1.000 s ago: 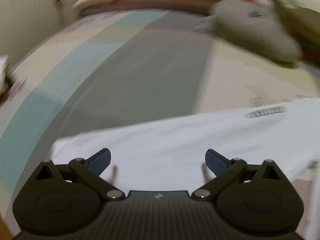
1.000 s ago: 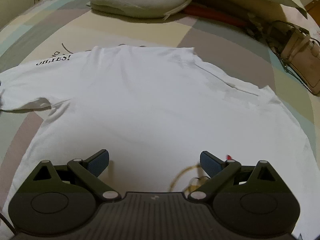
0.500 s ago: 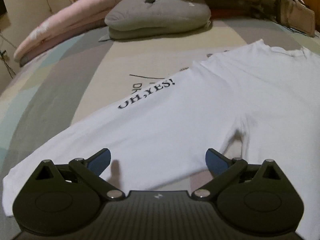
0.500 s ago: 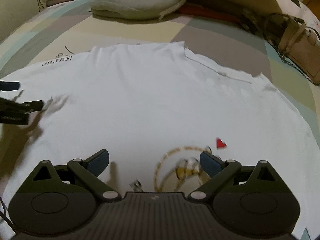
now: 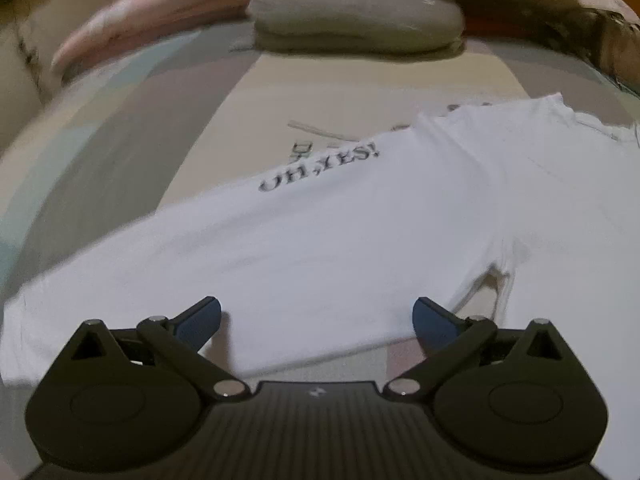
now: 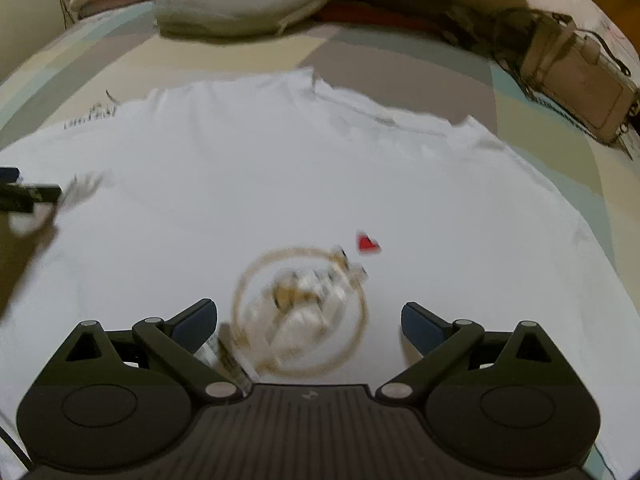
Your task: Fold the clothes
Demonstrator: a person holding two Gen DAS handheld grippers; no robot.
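1. Lying flat on the patchwork bedspread (image 5: pixel 132 128) is a white T-shirt (image 6: pixel 280 176), front side up, its neckline toward the far pillows.
2. At the far left, a pink pillow (image 5: pixel 160 4) rests along the head of the bed, with a grey cushion (image 5: pixel 352 12) just to its right.
3. The shirt's left sleeve (image 5: pixel 248 256) stretches out sideways, with black "OH,YES!" lettering (image 5: pixel 320 168) near its upper edge.
4. The left gripper (image 5: pixel 316 320) hangs low over that sleeve, jaws spread wide, nothing between them; its blue pads sit above the sleeve's near hem. In the right wrist view its finger (image 6: pixel 28 196) pokes in from the left edge, beside the shirt's armpit.
5. In the middle of the shirt's chest there is a round brown-ringed print (image 6: pixel 300 308), blurred, with a small red heart (image 6: pixel 367 243) just up and right of it.
6. The right gripper (image 6: pixel 308 320) hovers over that print, jaws equally wide apart and holding nothing.
7. Far right, a beige handbag (image 6: pixel 576 84) with a chain strap sits on the bed, well apart from the shirt.
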